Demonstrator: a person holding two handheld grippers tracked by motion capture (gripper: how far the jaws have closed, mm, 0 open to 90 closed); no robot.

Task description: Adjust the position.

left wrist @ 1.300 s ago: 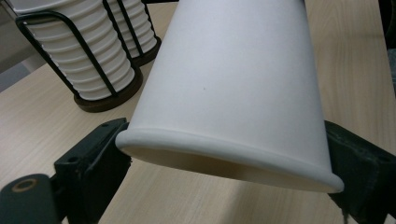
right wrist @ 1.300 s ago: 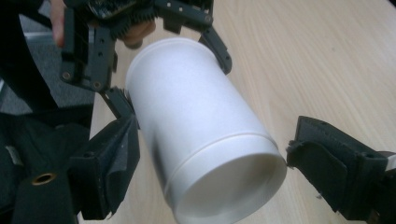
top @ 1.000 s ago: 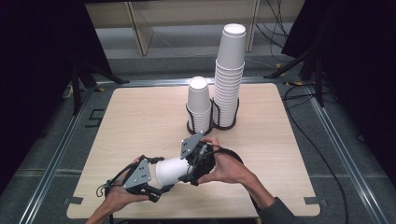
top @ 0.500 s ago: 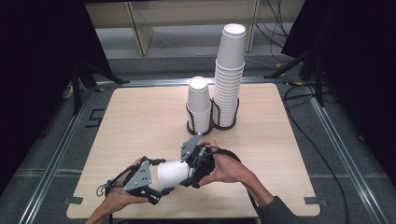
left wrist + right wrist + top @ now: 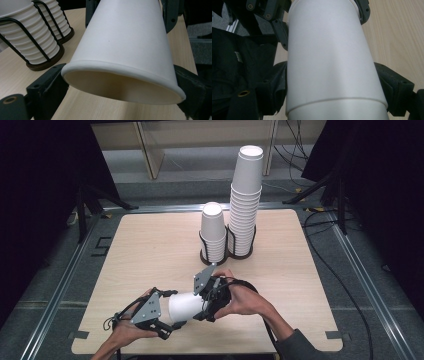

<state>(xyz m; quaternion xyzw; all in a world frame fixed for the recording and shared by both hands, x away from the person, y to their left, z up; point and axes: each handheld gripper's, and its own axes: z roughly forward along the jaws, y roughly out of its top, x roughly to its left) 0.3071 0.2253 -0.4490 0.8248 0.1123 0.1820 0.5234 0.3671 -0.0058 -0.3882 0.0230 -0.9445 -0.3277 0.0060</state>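
Short cup stack [image 5: 213, 232] stands just left of tall cup stack [image 5: 246, 202]; held cup [image 5: 186, 306] lies nearer the person, well apart.

A white paper cup [image 5: 186, 306] lies on its side in the air just above the counter's near edge, caught between the two grippers. It is a plain tapered cup with a rolled rim. In the left gripper view its open mouth [image 5: 122, 82] faces the camera, showing a cream inside, rim round and uncrushed. In the right gripper view a faint step line rings the wall [image 5: 332, 65], as if one cup sits nested in another; I cannot tell for sure.
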